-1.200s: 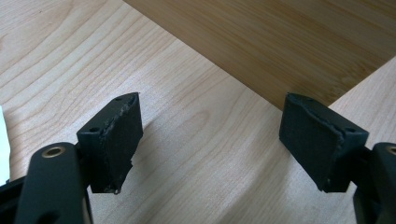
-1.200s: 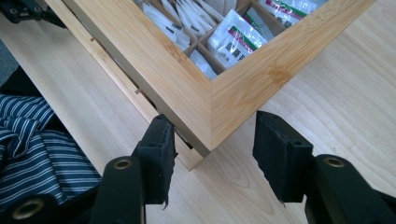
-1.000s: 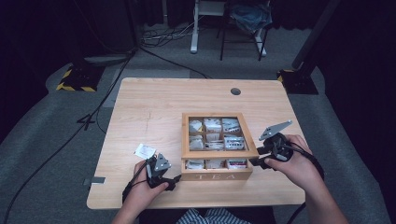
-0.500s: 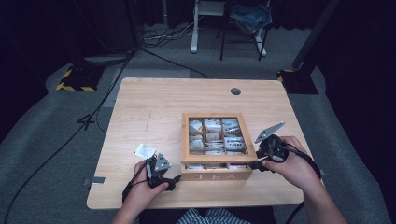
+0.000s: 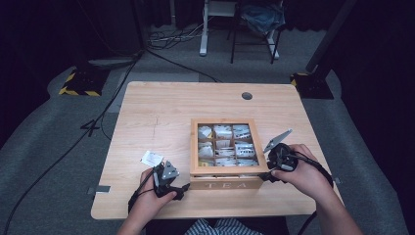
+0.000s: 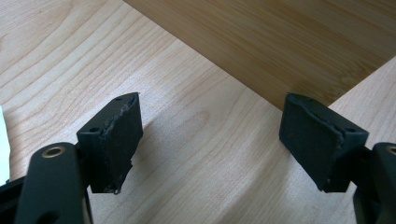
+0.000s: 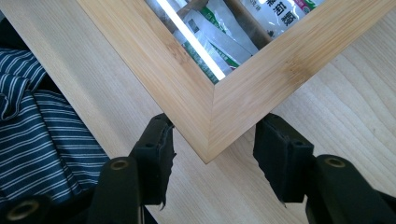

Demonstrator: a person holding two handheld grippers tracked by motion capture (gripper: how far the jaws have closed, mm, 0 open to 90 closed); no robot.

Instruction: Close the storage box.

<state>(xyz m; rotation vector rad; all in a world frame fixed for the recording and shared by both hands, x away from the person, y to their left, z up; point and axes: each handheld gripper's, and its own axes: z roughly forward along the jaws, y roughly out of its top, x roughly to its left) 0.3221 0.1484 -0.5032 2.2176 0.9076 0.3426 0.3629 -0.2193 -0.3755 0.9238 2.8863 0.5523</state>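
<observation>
Work in hand: closing or squaring up the square bamboo tea box with windowed lid (image 5: 228, 152), lettered TEA on its front, low centre-right of the high view on the pale wooden bench (image 5: 161, 112).
Box state: lid down, frame flush with the base as far as visible; white tea sachets (image 5: 226, 146) showing through the pane in their compartments.
Right tongs (image 7: 214, 161): partly open, jaws having just widened a little; astride the box's near corner, left pad touching or nearly touching one face, right pad just clear of the other; no firm grip.
Left tongs (image 6: 210, 140): wide open, nothing between the jaws, resting on bare bench just beside the box's front-left corner.
Done: sachets stowed, lid shut, judging by appearance.
Left: loose white paper sachet (image 5: 151, 158) lying on the bench, lower left of the high view, near the left hand; probably still to be dealt with.
</observation>
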